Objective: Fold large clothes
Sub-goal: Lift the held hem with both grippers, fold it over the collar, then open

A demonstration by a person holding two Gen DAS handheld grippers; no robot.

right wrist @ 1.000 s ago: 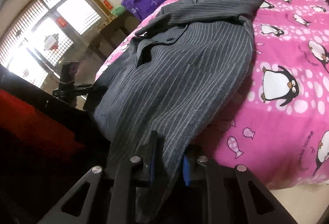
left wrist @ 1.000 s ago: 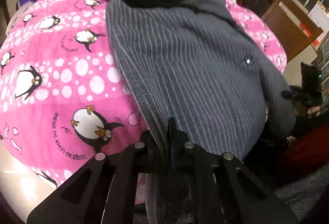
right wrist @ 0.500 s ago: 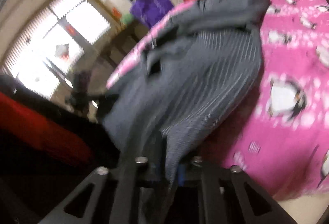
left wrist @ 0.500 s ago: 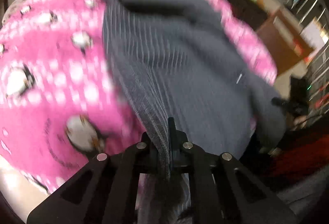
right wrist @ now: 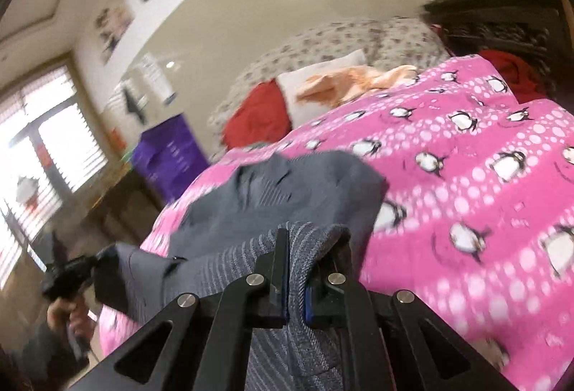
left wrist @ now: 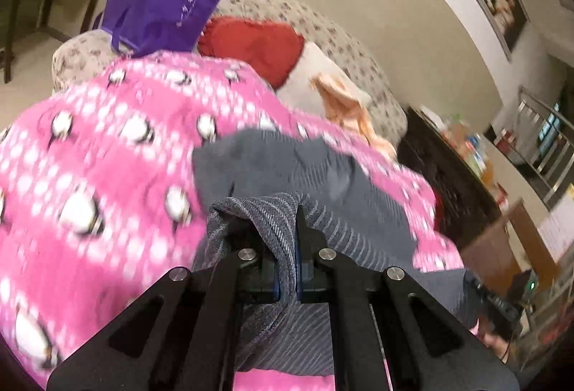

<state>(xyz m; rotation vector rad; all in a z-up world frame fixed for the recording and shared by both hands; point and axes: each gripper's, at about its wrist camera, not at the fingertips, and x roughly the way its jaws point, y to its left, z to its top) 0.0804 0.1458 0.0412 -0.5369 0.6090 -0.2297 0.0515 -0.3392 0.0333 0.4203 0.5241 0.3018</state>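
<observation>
My 2 hand-held grippers, left (left wrist: 286,278) and right (right wrist: 295,297), clamp the striped jacket (left wrist: 323,182)'s hem over the bed (left wrist: 89,175); thin bites may slip, skewing the fold.

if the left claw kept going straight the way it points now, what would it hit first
Probably the far, flat part of the grey pinstriped jacket it already grips, lying on the pink penguin blanket; depth is hard to judge.

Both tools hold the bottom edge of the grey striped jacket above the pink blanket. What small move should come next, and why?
Probably carry the hem forward toward the collar and lower it there. The left tool and right tool are each shut on the grey striped jacket, its hem is raised, and the collar end lies flat on the pink blanket.
</observation>
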